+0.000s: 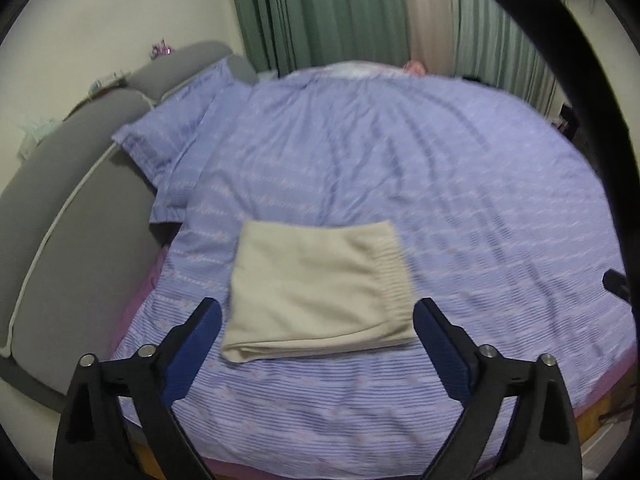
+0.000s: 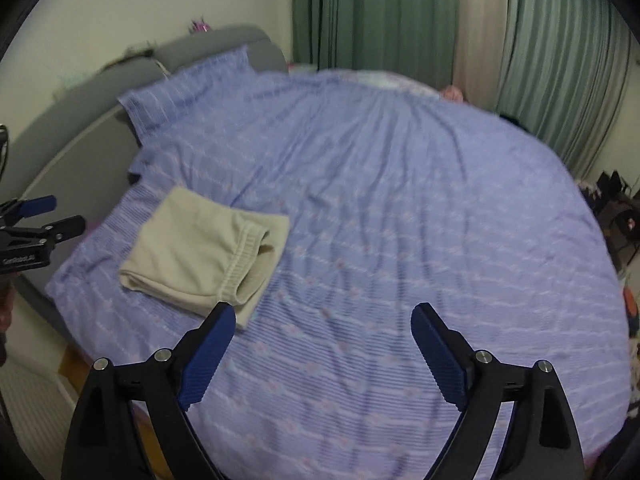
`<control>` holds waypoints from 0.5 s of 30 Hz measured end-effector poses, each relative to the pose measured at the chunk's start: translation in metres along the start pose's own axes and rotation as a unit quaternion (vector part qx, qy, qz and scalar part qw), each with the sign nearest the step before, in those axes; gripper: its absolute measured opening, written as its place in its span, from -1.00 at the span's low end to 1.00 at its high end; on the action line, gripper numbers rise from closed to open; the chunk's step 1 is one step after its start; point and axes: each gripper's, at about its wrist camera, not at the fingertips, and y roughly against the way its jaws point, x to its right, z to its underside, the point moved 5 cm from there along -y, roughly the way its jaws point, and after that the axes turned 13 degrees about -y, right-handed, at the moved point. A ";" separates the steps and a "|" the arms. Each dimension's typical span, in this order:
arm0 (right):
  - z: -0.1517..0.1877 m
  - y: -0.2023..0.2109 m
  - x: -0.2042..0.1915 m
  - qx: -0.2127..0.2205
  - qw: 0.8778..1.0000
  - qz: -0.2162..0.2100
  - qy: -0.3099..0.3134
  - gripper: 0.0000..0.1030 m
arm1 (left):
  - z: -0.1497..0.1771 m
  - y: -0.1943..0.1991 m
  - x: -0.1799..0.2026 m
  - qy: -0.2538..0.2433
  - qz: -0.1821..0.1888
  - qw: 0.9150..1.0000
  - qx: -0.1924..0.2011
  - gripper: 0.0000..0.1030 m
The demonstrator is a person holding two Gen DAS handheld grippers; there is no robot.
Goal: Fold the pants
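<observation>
Leftmost in the left wrist view, a grey padded headboard (image 1: pixel 72 184) curves down the left edge of the frame, with a white piping line running along it. Just right of it, in the upper left, a pillow (image 1: pixel 172 136) in the same lilac striped cloth as the bedcover (image 1: pixel 420 184) lies against the headboard. The bedcover fills most of the frame. Low in the centre sit the beige pants (image 1: pixel 316 292), folded into a flat rectangular stack, the ribbed elastic waistband along the right edge and the thick fold along the near edge. The left gripper (image 1: pixel 316 312) has its blue-padded jaws spread wide, one on each side of the stack, holding nothing; whether they touch the fabric is not clear. Green curtains (image 1: pixel 320 12) hang across the top of the frame.

Over in the right wrist view, the left gripper (image 2: pixel 50 216) shows at the far left edge, beside the headboard (image 2: pixel 80 120). Right of it, in the centre left of the frame, the pants (image 2: pixel 192 248) lie on the bedcover (image 2: pixel 400 200), with the waistband opening facing right. The right gripper (image 2: pixel 324 316) sits at the bottom centre with its jaws wide apart and empty; its left finger overlaps the near corner of the pants in the picture, while the right finger is over bare bedcover. Curtains (image 2: pixel 552 64) fill the upper right.
</observation>
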 end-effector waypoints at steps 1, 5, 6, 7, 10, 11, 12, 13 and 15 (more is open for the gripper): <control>0.000 0.019 0.009 0.012 1.000 0.000 0.002 0.84 | -0.004 0.017 0.012 0.007 0.003 1.000 0.014 0.96; -0.001 0.085 0.046 0.057 0.998 -0.005 0.002 0.96 | -0.018 0.069 0.058 0.016 0.000 0.999 0.050 1.00; 0.000 0.096 0.053 0.064 0.998 -0.007 -0.002 0.96 | -0.021 0.083 0.071 0.014 -0.005 0.998 0.061 1.00; 0.001 0.111 0.065 0.071 0.997 -0.012 -0.008 0.96 | -0.024 0.098 0.086 0.010 -0.014 0.997 0.072 1.00; 0.005 0.142 0.094 0.089 0.996 -0.013 -0.021 0.96 | -0.030 0.131 0.129 0.011 -0.012 0.996 0.093 1.00; 0.007 0.152 0.103 0.095 0.995 -0.011 -0.025 0.96 | -0.031 0.137 0.141 0.012 -0.006 0.995 0.096 1.00; 0.009 0.161 0.114 0.100 0.995 -0.011 -0.029 0.96 | -0.032 0.144 0.156 0.009 0.002 0.995 0.099 1.00; 0.011 0.171 0.128 0.106 0.994 -0.011 -0.035 0.96 | -0.034 0.152 0.172 0.004 0.010 0.995 0.103 1.00; 0.016 0.184 0.146 0.114 0.993 -0.006 -0.040 0.96 | -0.036 0.164 0.196 -0.004 0.009 0.994 0.110 1.00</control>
